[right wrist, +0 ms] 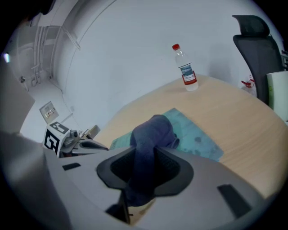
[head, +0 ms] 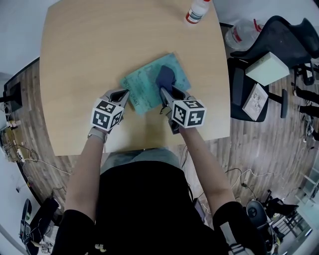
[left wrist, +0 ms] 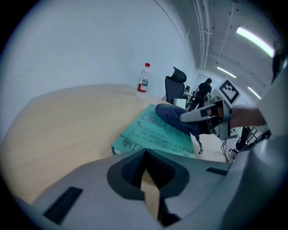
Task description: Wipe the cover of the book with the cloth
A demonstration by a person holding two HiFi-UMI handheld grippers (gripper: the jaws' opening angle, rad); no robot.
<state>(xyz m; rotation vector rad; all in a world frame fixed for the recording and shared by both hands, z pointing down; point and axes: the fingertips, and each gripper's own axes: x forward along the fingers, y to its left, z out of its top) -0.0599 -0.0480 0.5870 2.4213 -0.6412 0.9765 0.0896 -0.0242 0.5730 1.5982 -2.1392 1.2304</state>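
A teal book (head: 144, 84) lies flat near the middle of the wooden table (head: 89, 60). A dark blue cloth (head: 165, 77) rests on its cover, and my right gripper (head: 166, 95) is shut on the cloth's near end. In the right gripper view the cloth (right wrist: 150, 132) rises bunched between the jaws over the book (right wrist: 198, 137). My left gripper (head: 123, 96) sits at the book's near left corner, jaws shut with nothing in them. From the left gripper view the book (left wrist: 153, 134) lies just past the left gripper (left wrist: 145, 153), with the cloth (left wrist: 173, 114) and the right gripper (left wrist: 191, 117) on its far side.
A plastic water bottle (head: 197, 11) with a red cap stands at the table's far edge. To the right of the table is a black office chair (head: 279, 35) with a pale box (head: 266, 67) on it. Cables lie on the wooden floor (head: 259, 144).
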